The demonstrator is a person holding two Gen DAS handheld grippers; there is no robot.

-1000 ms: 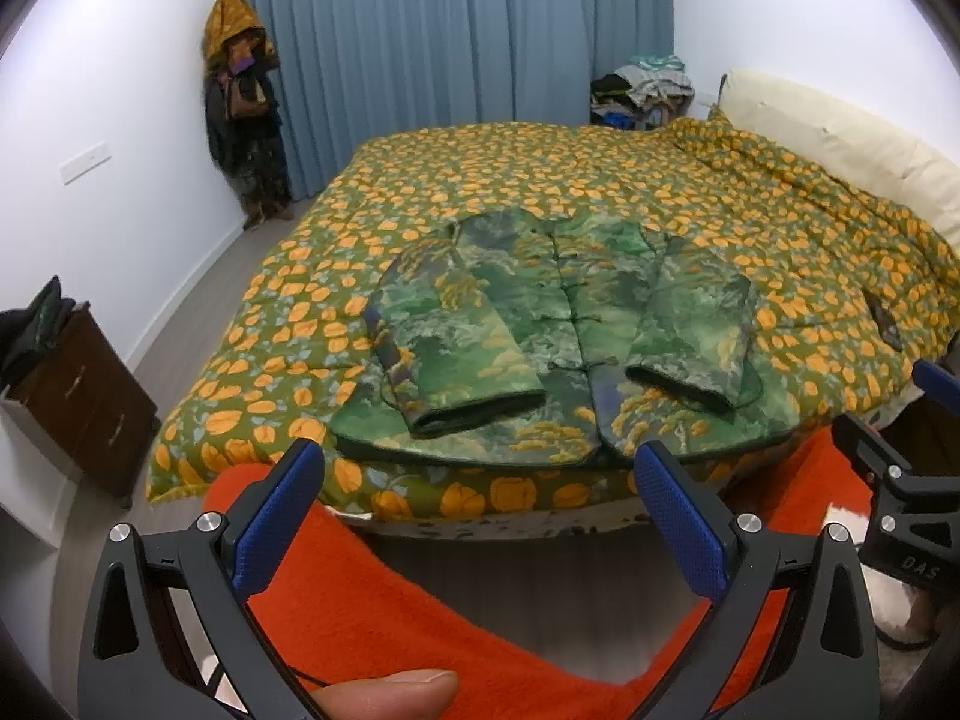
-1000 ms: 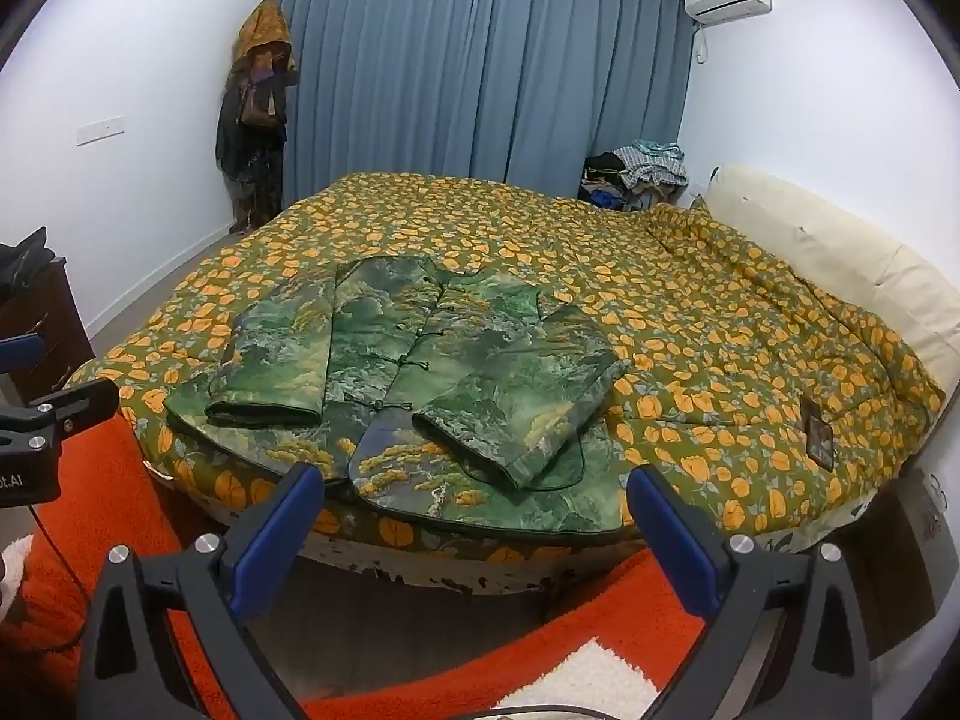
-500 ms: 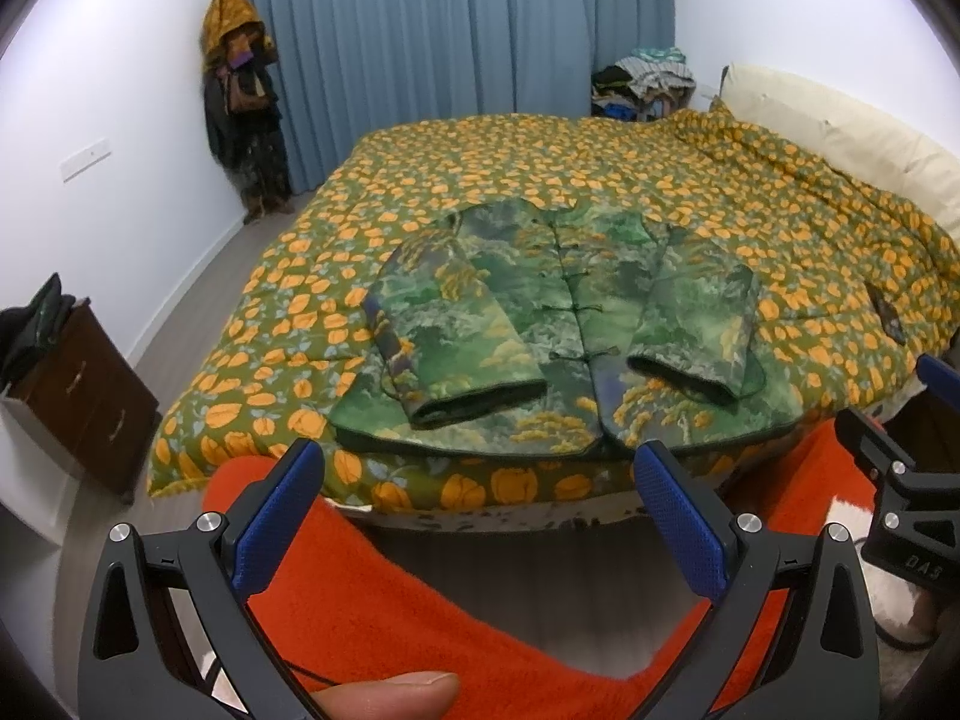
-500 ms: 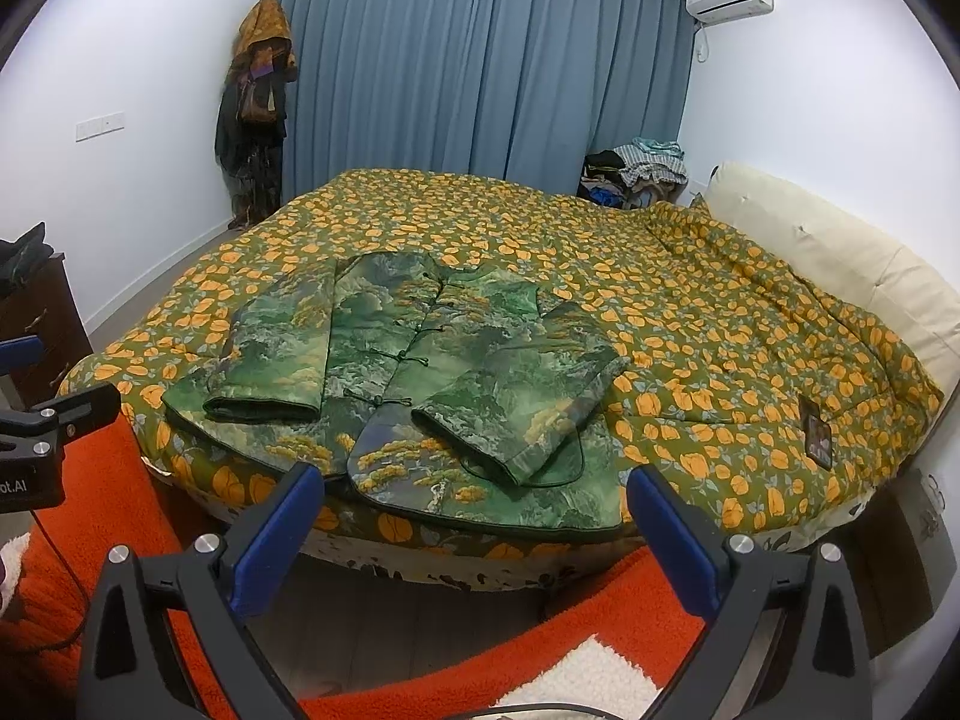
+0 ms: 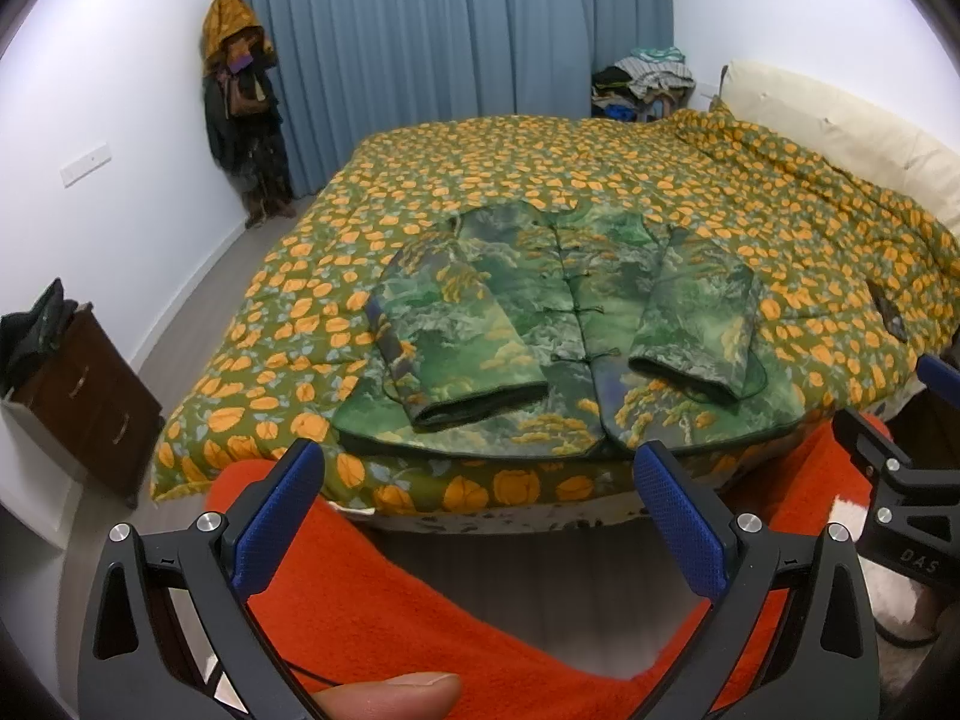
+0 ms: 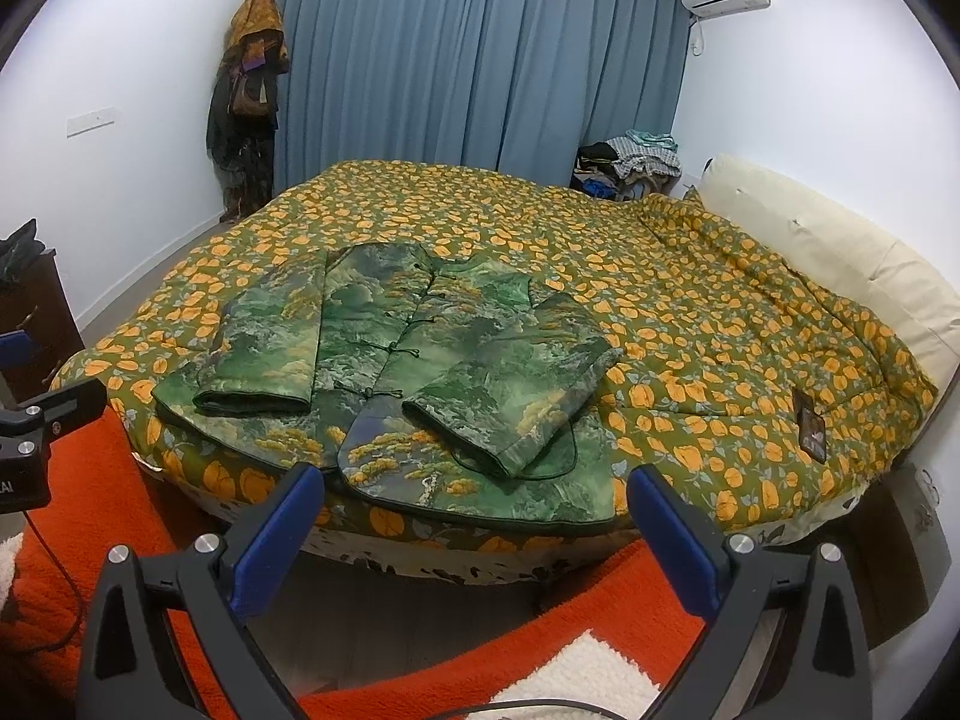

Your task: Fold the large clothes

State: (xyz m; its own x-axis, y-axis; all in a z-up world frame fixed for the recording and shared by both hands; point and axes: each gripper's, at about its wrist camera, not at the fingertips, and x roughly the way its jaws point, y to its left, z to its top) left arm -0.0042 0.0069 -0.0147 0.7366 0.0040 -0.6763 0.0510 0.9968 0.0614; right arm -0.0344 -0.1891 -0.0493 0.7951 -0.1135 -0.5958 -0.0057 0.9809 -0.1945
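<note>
Both views have crept a touch nearer the bed (image 5: 282,324) over the last second, and that's about all that has changed. You're closing in, not yet working. The jacket (image 5: 564,336) hasn't shifted at all. It lies flat at the near edge of the bed, front up and buttoned down the middle, with both sleeves already folded in over the body and cuffs pointing back at you.

Your left gripper (image 5: 474,516) hangs wide, blue pads spread, nothing between them, with the hem just beyond at 12 o'clock. Your thumb (image 5: 390,693) sits at the bottom of that view. Your right gripper (image 6: 474,525) is spread just as wide and empty too. From it the jacket sits at 12 to 11 o'clock, the right sleeve (image 6: 510,396) nearest.

So the sleeve stage looks done. What's left, I'd judge, is the lengthwise fold: hem up toward the collar. You're lined up for it, one gripper at each hem corner. Both are still short of the cloth over the orange rug (image 5: 420,594), so come in lower and take both layers.
</note>
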